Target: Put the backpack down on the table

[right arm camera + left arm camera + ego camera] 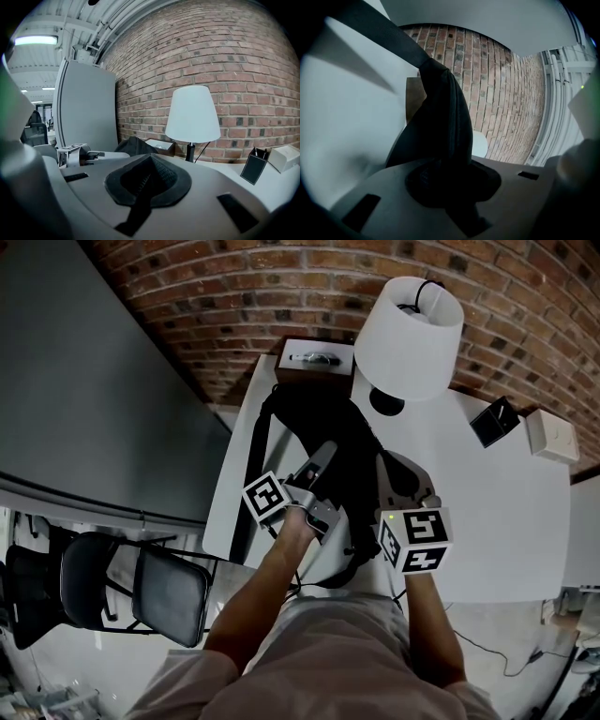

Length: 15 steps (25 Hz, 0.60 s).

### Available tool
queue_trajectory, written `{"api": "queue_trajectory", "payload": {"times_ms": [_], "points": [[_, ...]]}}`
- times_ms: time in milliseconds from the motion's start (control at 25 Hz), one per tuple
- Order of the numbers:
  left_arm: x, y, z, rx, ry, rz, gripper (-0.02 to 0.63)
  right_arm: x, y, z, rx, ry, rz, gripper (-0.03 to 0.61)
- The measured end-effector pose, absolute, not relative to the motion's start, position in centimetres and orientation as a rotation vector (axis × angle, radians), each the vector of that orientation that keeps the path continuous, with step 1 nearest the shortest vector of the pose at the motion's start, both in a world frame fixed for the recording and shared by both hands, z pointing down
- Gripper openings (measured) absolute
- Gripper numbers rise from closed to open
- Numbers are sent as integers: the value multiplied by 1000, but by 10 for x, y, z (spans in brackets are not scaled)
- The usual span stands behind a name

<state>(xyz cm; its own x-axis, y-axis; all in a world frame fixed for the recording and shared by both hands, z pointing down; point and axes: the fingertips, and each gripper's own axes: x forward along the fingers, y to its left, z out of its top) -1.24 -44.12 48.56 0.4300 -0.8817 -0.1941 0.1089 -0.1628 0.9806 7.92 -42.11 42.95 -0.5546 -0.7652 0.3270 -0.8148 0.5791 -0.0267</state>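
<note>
The black backpack (319, 423) lies along the left part of the white table (487, 512). My left gripper (323, 454) reaches over its middle. In the left gripper view the left gripper (445, 173) is shut on a black padded part of the backpack (440, 117), and a flat strap runs up to the left. My right gripper (405, 482) sits at the bag's right edge. In the right gripper view the right gripper (149, 180) has its dark pads together, and nothing shows past the tips. The backpack (135, 145) lies beyond them, with the left gripper (75, 153) to its left.
A white-shaded lamp (410, 334) stands at the back of the table by the brick wall. A brown box (314, 357) sits behind the bag. A small black holder (494, 421) and a white box (551, 435) are at the back right. A chair (141, 592) stands left of the table.
</note>
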Motion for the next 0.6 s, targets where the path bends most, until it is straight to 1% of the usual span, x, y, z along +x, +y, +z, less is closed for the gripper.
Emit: {"api": "queue_trajectory", "payload": {"times_ms": [600], "points": [[-37, -425, 505, 1500, -772, -934, 63, 48, -406, 439, 1299, -2523, 269, 2]]}}
